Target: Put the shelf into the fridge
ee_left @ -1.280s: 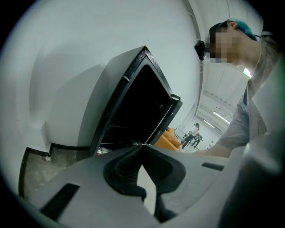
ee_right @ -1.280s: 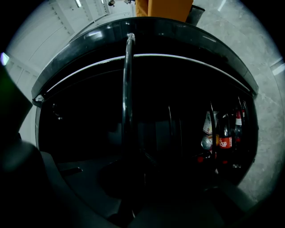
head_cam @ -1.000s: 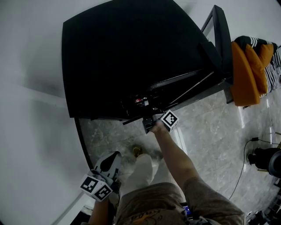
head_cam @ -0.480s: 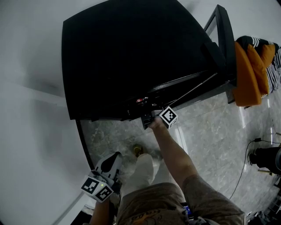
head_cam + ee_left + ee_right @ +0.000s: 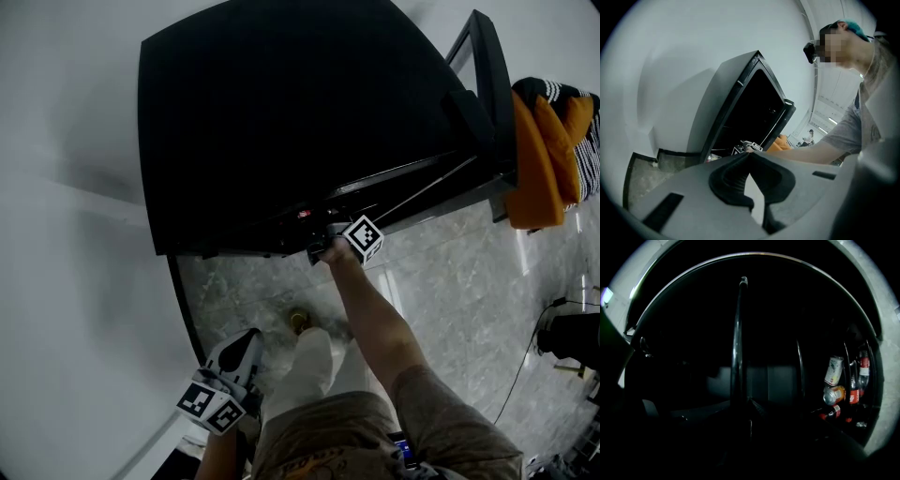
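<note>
The black fridge (image 5: 281, 122) fills the top of the head view, its door (image 5: 487, 84) swung open at the right. My right gripper (image 5: 323, 247) is at the fridge's front opening, shut on the shelf. In the right gripper view the shelf's dark edge (image 5: 737, 343) runs straight away from the jaws into the dim fridge interior. In the head view the fridge's top hides most of the shelf. My left gripper (image 5: 246, 343) hangs low beside the person's leg, shut with nothing in it; in its own view the left gripper (image 5: 750, 157) points at the fridge.
Bottles and cans (image 5: 843, 390) stand in a rack at the right of the interior. Orange and striped clothes (image 5: 548, 159) hang beyond the door. A small yellow object (image 5: 298, 321) lies on the marble floor; cables (image 5: 525, 347) trail at the right. A white wall is at the left.
The right gripper has pushed closer to the fridge opening, and the shelf edge that stuck out in front has slid further inside. The left gripper has barely moved.
</note>
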Demonstrator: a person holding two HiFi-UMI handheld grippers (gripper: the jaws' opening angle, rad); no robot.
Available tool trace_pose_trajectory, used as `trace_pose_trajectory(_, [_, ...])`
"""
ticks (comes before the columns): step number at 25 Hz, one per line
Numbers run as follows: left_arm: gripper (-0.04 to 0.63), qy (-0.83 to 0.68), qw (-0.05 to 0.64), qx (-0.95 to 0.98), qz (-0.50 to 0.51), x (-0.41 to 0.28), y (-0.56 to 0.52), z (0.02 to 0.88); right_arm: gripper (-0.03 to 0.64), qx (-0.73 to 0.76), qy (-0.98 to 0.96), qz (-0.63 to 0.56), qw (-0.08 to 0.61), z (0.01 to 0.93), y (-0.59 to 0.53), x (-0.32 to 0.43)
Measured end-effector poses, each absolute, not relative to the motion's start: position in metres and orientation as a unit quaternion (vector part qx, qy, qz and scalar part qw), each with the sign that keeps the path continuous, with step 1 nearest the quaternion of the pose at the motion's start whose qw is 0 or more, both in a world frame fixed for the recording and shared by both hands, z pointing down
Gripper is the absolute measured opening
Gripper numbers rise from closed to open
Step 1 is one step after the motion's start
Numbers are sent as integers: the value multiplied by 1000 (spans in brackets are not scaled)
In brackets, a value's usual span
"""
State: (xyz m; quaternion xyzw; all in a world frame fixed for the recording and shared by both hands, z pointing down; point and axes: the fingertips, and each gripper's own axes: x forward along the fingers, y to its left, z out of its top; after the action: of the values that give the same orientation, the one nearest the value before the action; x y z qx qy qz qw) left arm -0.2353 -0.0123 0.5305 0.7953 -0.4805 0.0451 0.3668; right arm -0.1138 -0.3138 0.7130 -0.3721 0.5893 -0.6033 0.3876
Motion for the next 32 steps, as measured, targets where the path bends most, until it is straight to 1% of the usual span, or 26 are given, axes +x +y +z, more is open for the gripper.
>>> trace_pose_trajectory(32, [3,-499,385,775,41,-243,-1,541,28,-376,597,-598,380,713,-360,-133])
